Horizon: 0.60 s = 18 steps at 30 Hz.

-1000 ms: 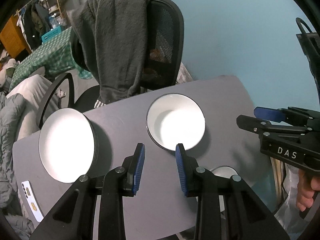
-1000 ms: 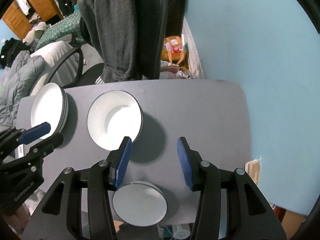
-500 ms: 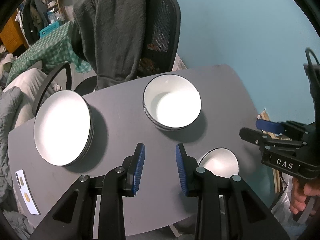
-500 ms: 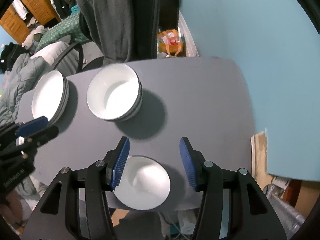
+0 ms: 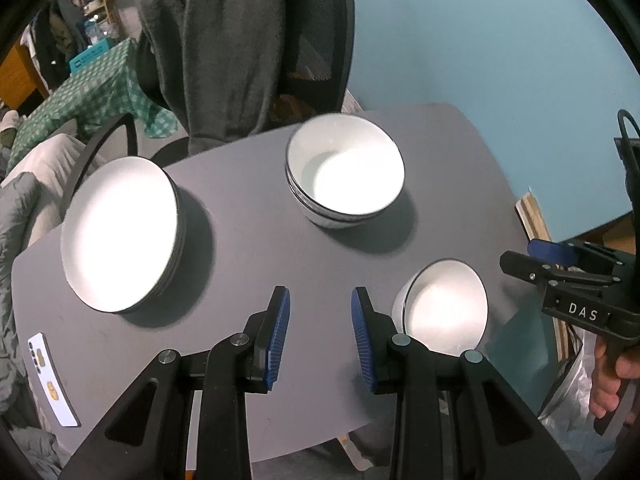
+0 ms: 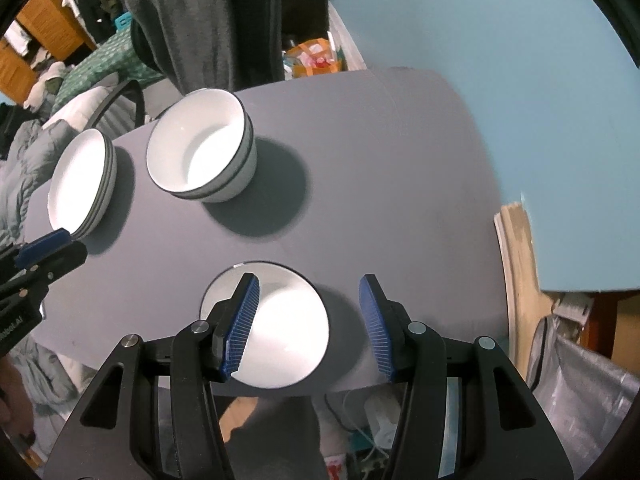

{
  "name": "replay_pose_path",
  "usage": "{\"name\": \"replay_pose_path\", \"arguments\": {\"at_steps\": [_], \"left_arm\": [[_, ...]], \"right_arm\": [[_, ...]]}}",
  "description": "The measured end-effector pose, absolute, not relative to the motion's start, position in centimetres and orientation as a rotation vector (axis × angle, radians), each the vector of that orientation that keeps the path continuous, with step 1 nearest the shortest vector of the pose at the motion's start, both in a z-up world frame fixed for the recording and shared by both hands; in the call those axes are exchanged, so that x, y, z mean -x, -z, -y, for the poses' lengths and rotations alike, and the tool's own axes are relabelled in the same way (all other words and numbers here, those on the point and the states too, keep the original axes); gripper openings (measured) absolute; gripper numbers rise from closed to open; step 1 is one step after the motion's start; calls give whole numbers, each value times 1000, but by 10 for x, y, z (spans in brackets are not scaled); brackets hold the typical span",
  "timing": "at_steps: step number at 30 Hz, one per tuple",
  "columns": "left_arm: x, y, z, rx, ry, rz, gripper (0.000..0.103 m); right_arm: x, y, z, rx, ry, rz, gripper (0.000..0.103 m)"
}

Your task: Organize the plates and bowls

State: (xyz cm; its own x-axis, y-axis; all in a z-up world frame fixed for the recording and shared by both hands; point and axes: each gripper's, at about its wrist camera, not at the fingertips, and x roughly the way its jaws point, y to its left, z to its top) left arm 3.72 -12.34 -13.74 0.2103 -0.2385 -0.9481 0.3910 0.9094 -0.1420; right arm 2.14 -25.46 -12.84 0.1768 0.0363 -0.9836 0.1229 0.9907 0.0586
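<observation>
Right gripper (image 6: 308, 328) above lone bowl (image 6: 280, 336), jaws parted, just widened, rim between, untouched. Left gripper (image 5: 320, 336) parted, empty, beside bowl.

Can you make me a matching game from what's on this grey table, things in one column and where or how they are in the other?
Things:
1. stack of plates
2. stack of bowls
3. single bowl
4. phone

Places or states:
A. lying flat at the table's left near corner
B. under the open right gripper, alone by the near edge
C. in front of the chair, nested
D. left side, flat and stacked

Pairs: 1-D, 2-C, 3-B, 4-A
</observation>
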Motion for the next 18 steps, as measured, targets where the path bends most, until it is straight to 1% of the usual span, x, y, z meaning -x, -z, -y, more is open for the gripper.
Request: {"name": "replay_pose_path", "arguments": {"at_steps": [11, 18], "left_arm": [[-30, 174, 145, -180, 501, -1363, 32], [-29, 203, 161, -157, 544, -1402, 32]], "right_arm": [[-8, 154, 270, -142, 119, -1413, 51], [2, 182, 281, -197, 117, -1443, 51]]}}
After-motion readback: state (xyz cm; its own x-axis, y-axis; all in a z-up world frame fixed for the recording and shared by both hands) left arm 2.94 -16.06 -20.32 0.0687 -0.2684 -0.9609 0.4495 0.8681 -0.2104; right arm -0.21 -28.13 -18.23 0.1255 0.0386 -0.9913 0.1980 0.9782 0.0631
